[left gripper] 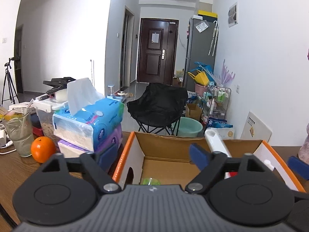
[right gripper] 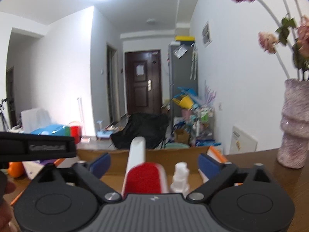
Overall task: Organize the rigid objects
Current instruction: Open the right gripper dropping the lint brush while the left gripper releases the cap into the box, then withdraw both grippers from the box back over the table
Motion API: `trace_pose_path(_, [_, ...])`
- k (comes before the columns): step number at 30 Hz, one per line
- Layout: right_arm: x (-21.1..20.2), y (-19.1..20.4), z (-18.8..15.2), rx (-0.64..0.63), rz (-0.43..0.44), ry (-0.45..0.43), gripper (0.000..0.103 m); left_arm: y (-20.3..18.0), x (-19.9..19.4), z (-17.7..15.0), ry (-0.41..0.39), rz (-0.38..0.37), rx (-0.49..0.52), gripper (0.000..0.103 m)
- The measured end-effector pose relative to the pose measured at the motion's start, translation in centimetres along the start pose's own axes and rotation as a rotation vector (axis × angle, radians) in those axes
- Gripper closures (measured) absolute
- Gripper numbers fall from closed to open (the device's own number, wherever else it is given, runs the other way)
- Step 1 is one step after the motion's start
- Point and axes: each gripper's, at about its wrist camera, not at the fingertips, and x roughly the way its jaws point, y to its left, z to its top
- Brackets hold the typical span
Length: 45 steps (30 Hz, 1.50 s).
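The left gripper [left gripper: 153, 154] hung spread wide over the cardboard box [left gripper: 164, 154]; a green object [left gripper: 150, 181] lay below it, an orange [left gripper: 42, 149] to its left.

Lived-in home showing: dark entrance door [left gripper: 158, 51] closing hallway, fridge [left gripper: 200, 52] standing beside, folding chair [left gripper: 157, 104], tissue packs [left gripper: 88, 119] sitting on wooden table [left gripper: 11, 166].

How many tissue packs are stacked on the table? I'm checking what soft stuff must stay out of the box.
2. A blue tissue pack lies on top, with a sheet pulled up; a purple tissue pack lies beneath it, left of the cardboard box. More could be hidden behind.
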Motion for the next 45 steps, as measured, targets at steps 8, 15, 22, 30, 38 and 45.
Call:
trace_pose_path(8, [0.1,-0.3,0.2,0.009,-0.015,0.012,0.0,0.3,-0.5,0.2,-0.022,0.037,0.004,0.0])
trace_pose_path(15, [-0.3,-0.4,0.1,0.003,-0.016,0.009,0.0,0.7,-0.7,0.1,-0.013,0.051,-0.004,0.0])
trace_pose_path(22, [-1.3,-1.2,-0.1,0.009,-0.017,0.008,0.0,0.8,-1.6,-0.1,-0.016,0.054,-0.001,0.0])
trace_pose_path(30, [-3.7,-1.6,-0.5,0.014,-0.038,0.0,0.0,1.3,-3.8,-0.7,-0.046,0.075,0.003,0.0])
trace_pose_path(38, [-6.2,-2.2,-1.2,0.013,-0.077,-0.001,0.0,2.3,-6.6,-1.8,-0.056,0.102,0.01,0.0])
trace_pose_path(45, [-8.9,-3.1,-1.5,0.017,-0.106,-0.007,0.0,3.5,-8.7,-2.8,-0.055,0.121,0.005,0.0])
